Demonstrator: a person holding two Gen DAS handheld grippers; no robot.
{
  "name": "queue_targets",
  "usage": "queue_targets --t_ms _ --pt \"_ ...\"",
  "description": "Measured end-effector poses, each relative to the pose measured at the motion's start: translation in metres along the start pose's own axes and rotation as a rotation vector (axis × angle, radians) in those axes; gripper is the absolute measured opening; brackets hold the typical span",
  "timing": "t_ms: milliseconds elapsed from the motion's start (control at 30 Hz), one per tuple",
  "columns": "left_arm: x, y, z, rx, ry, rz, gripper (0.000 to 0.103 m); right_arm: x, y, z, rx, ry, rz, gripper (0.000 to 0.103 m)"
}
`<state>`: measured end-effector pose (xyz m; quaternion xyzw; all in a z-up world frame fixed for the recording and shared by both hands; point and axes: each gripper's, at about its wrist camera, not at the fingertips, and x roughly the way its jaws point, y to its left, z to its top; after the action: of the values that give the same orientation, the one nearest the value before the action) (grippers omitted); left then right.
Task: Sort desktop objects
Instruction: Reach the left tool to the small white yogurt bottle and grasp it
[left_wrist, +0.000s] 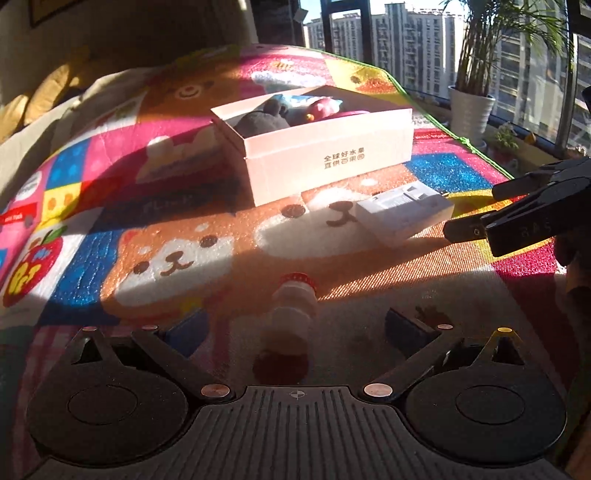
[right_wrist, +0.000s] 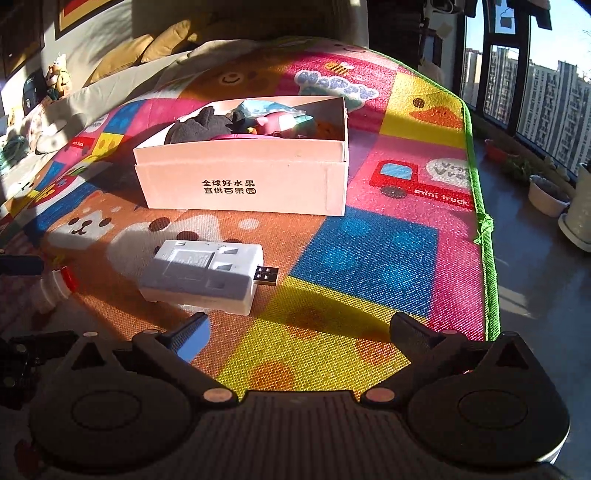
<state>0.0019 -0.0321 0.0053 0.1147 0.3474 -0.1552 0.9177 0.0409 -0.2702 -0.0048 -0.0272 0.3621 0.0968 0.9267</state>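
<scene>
Left gripper: fingers spread, straddling small white plastic bottle with red cap, untouched. Right gripper: fingers apart, empty, near white plastic adapter block. Pink cardboard box: part-filled. Step: pickup pending; next, closing squarely.

1. A bright cartoon-printed play mat with bears, a red truck and a green edge covers the surface.
2. Yellow cushions lie behind it.
3. A leafy green palm in a white ribbed pot stands by the window, which shows tall apartment blocks outside.
</scene>
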Motion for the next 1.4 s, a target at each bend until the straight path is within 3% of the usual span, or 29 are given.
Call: queue_targets --t_ms 233,300,333,367,433,600,833,933,1000,1167,1400 --pt "-0.008 0.013 -0.003 -0.079 -0.026 -0.001 0.103 0.0 -0.001 0.0 0.004 -0.001 0.004 0.103" --pt "-0.007 0.012 -0.004 -0.066 -0.022 -0.003 0.095 0.0 -0.001 0.0 0.003 -0.001 0.003 0.103" --pt "-0.006 0.012 -0.004 -0.06 -0.014 -0.005 0.082 0.0 -0.001 0.0 0.004 -0.001 0.004 0.103" --pt "-0.006 0.012 -0.004 -0.059 -0.011 -0.012 0.079 0.0 -0.001 0.0 0.004 -0.001 0.004 0.103" --pt "-0.006 0.013 -0.004 -0.046 -0.011 -0.011 0.079 0.0 -0.001 0.0 0.004 -0.001 0.004 0.103" --pt "-0.007 0.021 -0.003 0.051 -0.001 0.055 0.093 0.0 -0.001 0.0 0.002 0.0 0.003 0.103" --pt "-0.01 0.06 -0.004 -0.028 0.017 0.181 0.092 0.001 -0.001 0.0 0.002 0.0 0.003 0.103" --pt "-0.017 0.062 -0.004 -0.081 -0.002 0.049 0.092 0.001 -0.001 0.0 0.002 0.0 0.002 0.103" --pt "-0.018 0.051 -0.003 -0.058 -0.019 -0.02 0.092 0.001 -0.001 0.0 0.001 0.0 0.002 0.103" --pt "-0.007 0.03 0.004 0.005 -0.047 -0.074 0.082 0.001 -0.002 0.0 0.002 0.0 0.003 0.103" --pt "-0.005 0.023 0.007 0.018 -0.034 -0.137 0.081 0.0 -0.001 0.0 0.002 0.0 0.002 0.103"
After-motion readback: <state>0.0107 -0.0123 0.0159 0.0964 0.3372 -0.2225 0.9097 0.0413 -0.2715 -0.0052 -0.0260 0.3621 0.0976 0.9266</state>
